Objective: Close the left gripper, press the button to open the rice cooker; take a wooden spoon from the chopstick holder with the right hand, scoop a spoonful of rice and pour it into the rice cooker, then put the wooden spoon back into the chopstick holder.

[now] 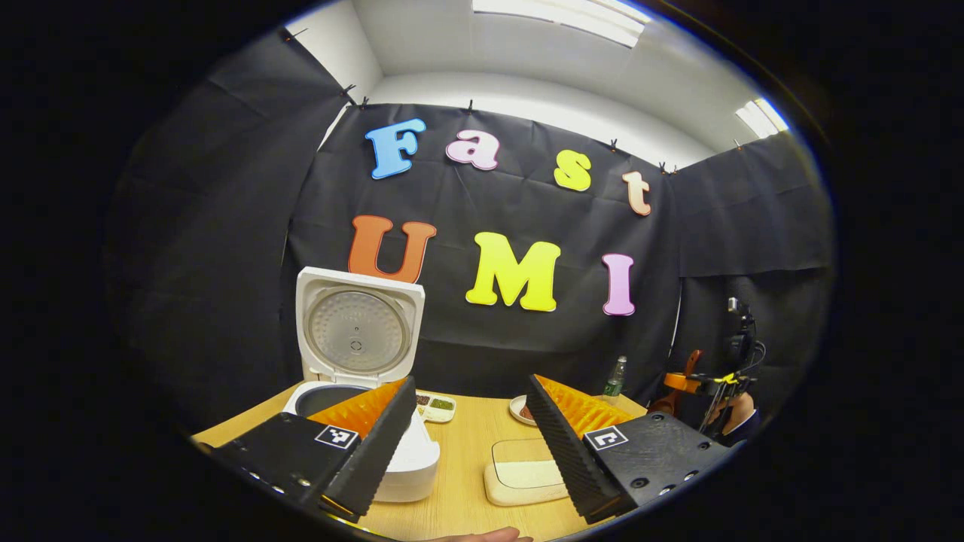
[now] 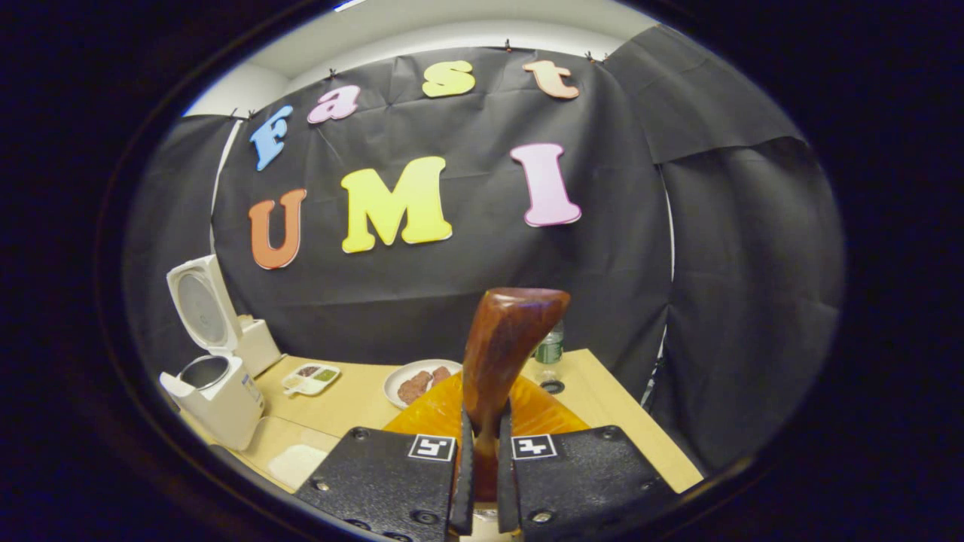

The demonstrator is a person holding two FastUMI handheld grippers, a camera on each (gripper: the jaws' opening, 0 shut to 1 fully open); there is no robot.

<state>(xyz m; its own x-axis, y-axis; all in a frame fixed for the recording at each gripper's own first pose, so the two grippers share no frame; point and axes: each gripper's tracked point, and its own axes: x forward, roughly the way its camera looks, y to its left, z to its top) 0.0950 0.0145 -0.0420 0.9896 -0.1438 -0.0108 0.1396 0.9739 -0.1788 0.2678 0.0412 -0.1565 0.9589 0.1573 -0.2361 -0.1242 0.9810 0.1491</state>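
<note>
- You see a glossy dark wood spoon (image 2: 504,354).
- Your cooker (image 1: 407,459) looks smooth white plastic.
- Your table (image 1: 467,444) is matt pale wood.

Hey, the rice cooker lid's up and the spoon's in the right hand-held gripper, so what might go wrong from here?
1. The right hand-held gripper pinches the wooden spoon low on its handle, so the spoon might twist once loaded with rice.
2. The rice cooker sits near the table edge; bumping its raised lid may shift it.
3. The plate and small divided dish lie along the way to the cooker, so a low swing may clip them.
</note>
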